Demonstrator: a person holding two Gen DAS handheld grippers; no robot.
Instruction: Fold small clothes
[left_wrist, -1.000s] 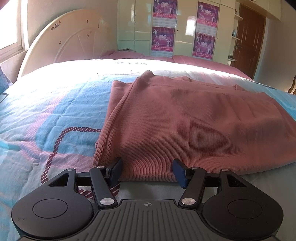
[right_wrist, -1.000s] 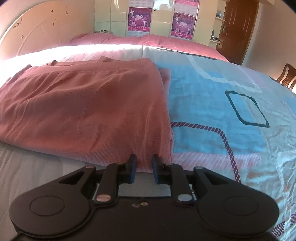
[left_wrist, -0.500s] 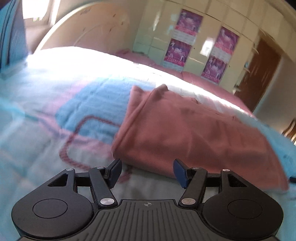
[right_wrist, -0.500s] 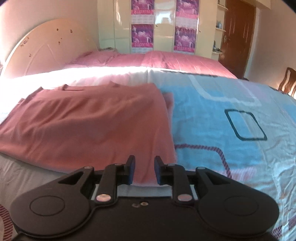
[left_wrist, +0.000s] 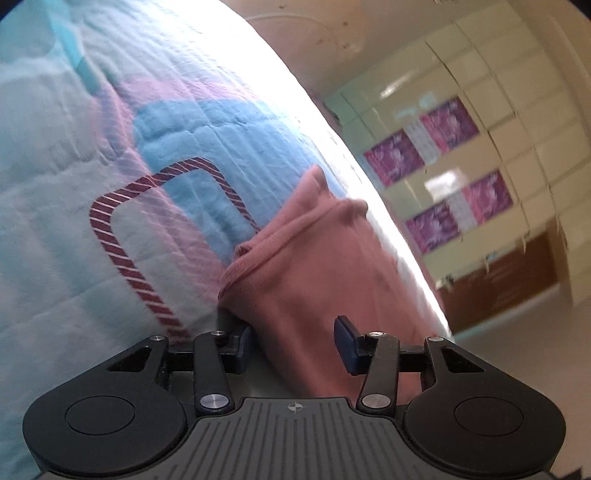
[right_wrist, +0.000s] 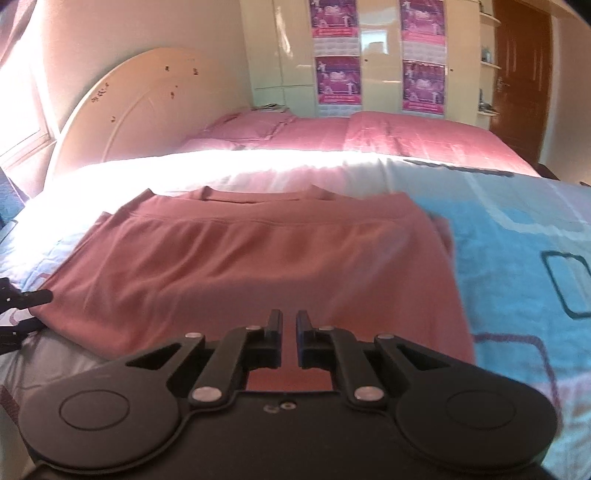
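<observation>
Lying soft and light, the top (right_wrist: 258, 266) wants pinching at its near-left corner; left gripper (left_wrist: 291, 345) has been closing around that edge without yet pinching it, right gripper (right_wrist: 289, 332) has just closed to a narrow gap on nothing.

A: Free room? Bedspread (right_wrist: 524, 258) right of the pink garment (right_wrist: 258, 266) lay bare, a gripper could pass there.
B: Left side?
A: Left wrist view showed open quilt (left_wrist: 74, 240) beside the garment's (left_wrist: 314, 277) folded edge, nothing on it.
B: Obstacles?
A: Headboard (right_wrist: 147, 107) closed off the far left, 2 pink pillows (right_wrist: 332, 133) lay across the far end, wardrobe (right_wrist: 380, 55) stood behind them. Near the garment's left edge the other gripper (right_wrist: 14, 314) poked in, so that corner was taken.
B: Over the garment?
A: Flat, low, no bumps; room above it was clear. A strip of bare sheet (right_wrist: 229, 173) lay between garment and pillows.
</observation>
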